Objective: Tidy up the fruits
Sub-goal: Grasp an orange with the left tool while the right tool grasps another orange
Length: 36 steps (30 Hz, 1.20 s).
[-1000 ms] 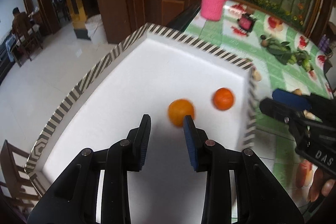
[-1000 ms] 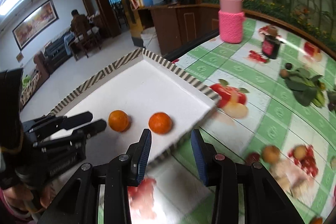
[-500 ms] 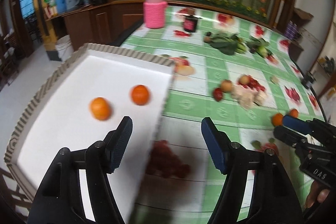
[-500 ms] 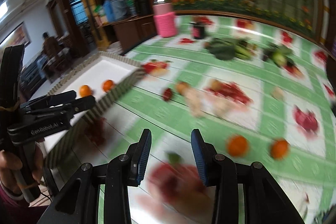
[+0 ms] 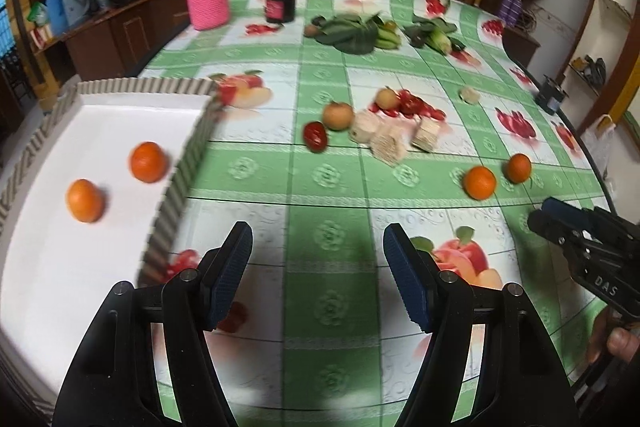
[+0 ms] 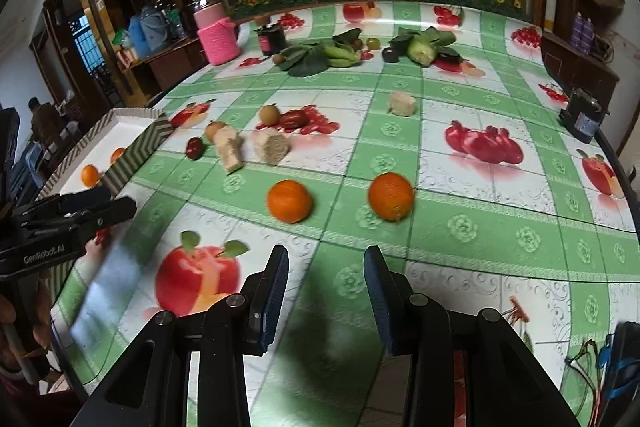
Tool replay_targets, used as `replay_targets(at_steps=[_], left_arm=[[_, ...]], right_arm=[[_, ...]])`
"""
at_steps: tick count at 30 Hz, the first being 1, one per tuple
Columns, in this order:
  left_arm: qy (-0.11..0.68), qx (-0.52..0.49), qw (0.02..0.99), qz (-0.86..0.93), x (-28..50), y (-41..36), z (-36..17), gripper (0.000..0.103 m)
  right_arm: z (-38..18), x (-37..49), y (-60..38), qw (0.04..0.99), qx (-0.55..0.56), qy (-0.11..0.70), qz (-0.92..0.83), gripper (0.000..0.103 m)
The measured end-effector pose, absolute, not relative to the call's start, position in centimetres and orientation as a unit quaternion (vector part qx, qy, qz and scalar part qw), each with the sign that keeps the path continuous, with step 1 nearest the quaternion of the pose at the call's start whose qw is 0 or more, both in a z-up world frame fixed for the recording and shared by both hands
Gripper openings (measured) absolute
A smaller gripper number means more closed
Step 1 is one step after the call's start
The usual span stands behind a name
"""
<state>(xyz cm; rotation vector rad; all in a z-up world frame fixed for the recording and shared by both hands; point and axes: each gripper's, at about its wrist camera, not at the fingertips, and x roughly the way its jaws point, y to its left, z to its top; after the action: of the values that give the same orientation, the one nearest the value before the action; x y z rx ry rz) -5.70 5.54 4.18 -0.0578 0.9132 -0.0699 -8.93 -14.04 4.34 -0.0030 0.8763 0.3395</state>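
I've swung both grippers off the tray (image 5: 188,163); my left jaws have just opened, empty. Two oranges (image 6: 289,201) lie just above my open, empty right gripper (image 6: 325,279), nearer than my left gripper (image 5: 318,259).

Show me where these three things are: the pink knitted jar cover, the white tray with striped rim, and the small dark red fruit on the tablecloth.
pink knitted jar cover (image 5: 207,2), left wrist view, front middle.
white tray with striped rim (image 5: 160,85), left wrist view, far rim.
small dark red fruit (image 5: 315,135), left wrist view, centre.

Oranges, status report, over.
Both grippers open, empty. Two oranges in tray, two loose on tablecloth. Path clear.
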Motion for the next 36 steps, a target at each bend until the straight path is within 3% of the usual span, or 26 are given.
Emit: replay_targets(at_steps=[12, 18, 29, 33, 36], left_arm=[[0.458, 0.003, 0.881, -0.120, -3.0, -1.1, 3.9, 0.069], [0.473, 0.023, 0.870, -0.135, -1.2, -4.1, 2.8, 0.068], [0.475, 0.046, 0.868, -0.139, 1.0, -6.9, 1.6, 0.068], [0.475, 0.047, 0.867, -0.142, 1.2, -7.3, 1.3, 0.068], [0.473, 0.048, 0.868, -0.142, 1.2, -7.4, 1.3, 0.068]], right_arm=[[3.2, -3.4, -15.2, 0.888, -0.035, 0.442, 0.120, 0.038], [2.3, -2.5, -16.3, 0.886, 0.006, 0.438, 0.151, 0.031], [2.2, -2.4, -18.0, 0.884, 0.060, 0.429, 0.174, 0.031], [2.3, -2.4, -17.7, 0.886, 0.051, 0.428, 0.174, 0.031], [2.4, -2.2, -17.6, 0.890, 0.044, 0.424, 0.163, 0.038]])
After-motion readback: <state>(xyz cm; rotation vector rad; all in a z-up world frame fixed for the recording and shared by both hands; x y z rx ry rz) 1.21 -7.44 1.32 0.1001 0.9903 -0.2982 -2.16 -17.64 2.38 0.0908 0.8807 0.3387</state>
